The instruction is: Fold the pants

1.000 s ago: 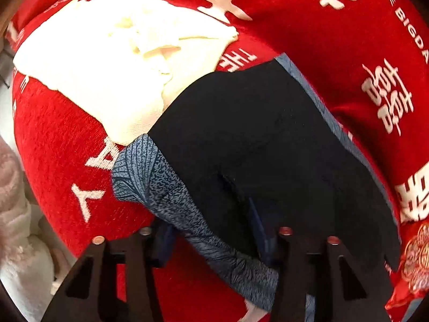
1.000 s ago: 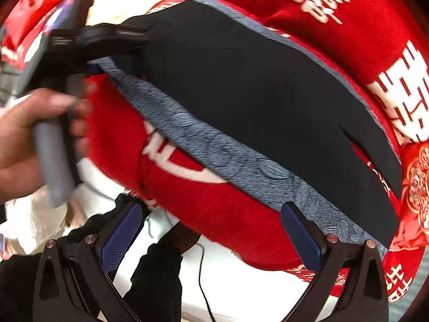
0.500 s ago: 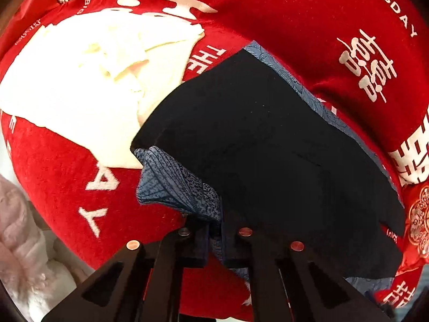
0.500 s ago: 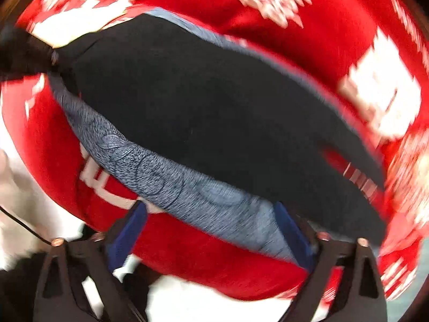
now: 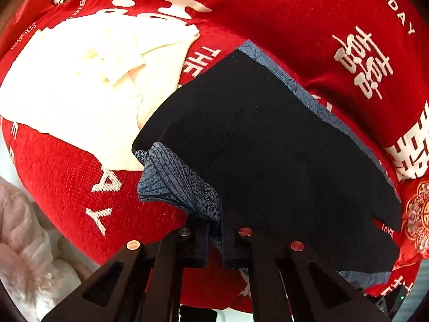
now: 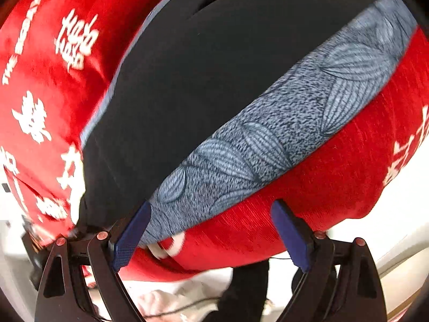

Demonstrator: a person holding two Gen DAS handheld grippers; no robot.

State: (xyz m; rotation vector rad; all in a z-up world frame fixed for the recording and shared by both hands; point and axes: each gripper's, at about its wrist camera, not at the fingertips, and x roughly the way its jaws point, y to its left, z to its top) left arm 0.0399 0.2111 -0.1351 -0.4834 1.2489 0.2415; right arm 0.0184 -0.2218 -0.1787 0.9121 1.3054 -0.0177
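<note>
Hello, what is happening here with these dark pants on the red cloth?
A person is folding a pair of dark pants that lie on a red cloth, holding a gripper in each hand. The left gripper is shut on the patterned blue-grey edge of the pants. The right gripper is open at that patterned edge, not yet closed on it. A cream garment lies beside the pants.

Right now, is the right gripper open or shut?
Open: the right gripper shows blue pads wide apart, nothing between them but pants.
</note>
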